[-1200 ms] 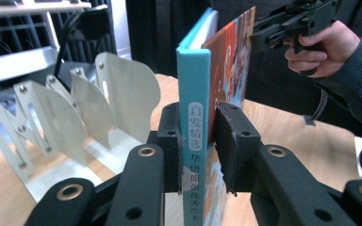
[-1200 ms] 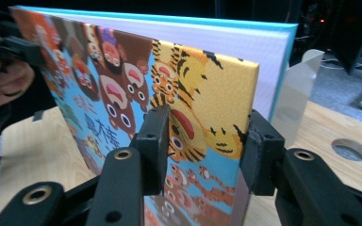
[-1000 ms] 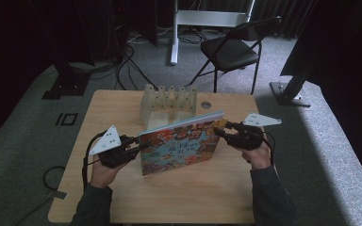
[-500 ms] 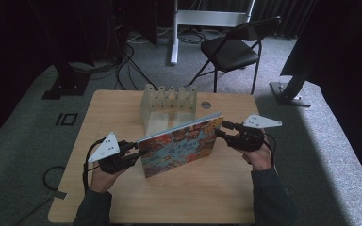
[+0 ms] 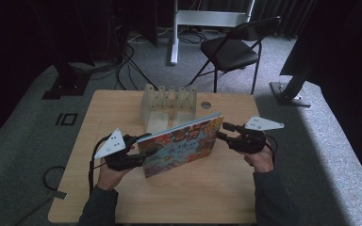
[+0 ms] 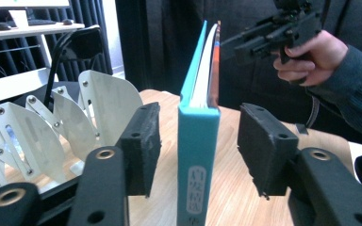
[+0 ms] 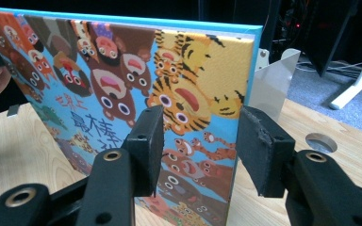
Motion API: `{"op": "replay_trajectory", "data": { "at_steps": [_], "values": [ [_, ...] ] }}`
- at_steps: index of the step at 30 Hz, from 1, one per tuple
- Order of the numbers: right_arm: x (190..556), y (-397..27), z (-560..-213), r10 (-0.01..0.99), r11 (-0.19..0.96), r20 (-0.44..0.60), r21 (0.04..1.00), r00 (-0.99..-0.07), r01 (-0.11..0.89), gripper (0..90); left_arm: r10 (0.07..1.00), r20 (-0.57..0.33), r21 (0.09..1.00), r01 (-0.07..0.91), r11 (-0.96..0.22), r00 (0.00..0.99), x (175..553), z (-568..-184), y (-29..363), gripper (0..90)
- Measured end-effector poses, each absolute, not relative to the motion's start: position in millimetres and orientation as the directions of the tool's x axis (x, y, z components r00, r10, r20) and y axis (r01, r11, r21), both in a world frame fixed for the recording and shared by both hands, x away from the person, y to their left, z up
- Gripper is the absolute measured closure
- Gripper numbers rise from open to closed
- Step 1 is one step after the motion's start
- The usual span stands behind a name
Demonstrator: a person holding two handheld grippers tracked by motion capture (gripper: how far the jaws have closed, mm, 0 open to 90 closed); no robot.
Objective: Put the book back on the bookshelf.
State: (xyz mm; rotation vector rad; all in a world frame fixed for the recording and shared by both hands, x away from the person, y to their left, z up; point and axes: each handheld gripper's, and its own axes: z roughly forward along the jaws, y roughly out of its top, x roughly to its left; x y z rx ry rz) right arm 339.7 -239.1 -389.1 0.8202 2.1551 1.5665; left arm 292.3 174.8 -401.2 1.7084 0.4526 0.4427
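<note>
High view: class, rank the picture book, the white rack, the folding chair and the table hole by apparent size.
1. Folding chair, though farther away.
2. Picture book.
3. White rack.
4. Table hole.

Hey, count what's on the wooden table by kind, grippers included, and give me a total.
Picture book: 1
White slotted rack: 1
Hand-held grippers: 2, left gripper and right gripper
Total: 4

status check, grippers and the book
Left gripper just opened, pads clear of book spine. Right gripper open at far edge. Book upright; white rack behind.
</note>
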Motion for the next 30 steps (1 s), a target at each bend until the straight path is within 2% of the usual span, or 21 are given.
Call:
{"op": "replay_trajectory", "data": {
  "at_steps": [5, 10, 17, 30],
  "values": [
    [338.6, -239.0, -389.0, 0.632, 0.223, 0.05, 0.944, -0.773, 0.244, 51.9, 0.525, 0.041, 0.988, 0.044, -0.149, 0.85, 292.4, -399.8, 175.1, 36.6],
    [337.7, -237.2, -389.8, 0.621, 0.235, 0.046, 0.941, -0.782, 0.242, 51.9, 0.522, 0.03, 0.99, 0.048, -0.136, 0.852, 293.4, -399.1, 174.0, 36.3],
    [337.2, -238.6, -390.2, 0.625, 0.23, 0.048, 0.942, -0.779, 0.242, 51.9, 0.512, 0.039, 0.989, 0.039, -0.142, 0.858, 292.7, -399.0, 169.5, 47.3],
    [338.2, -251.4, -396.0, 0.651, 0.201, 0.072, 0.944, -0.756, 0.263, 51.3, 0.491, 0.033, 0.992, 0.032, -0.124, 0.871, 293.7, -401.4, 166.4, 59.3]
  ]
}}
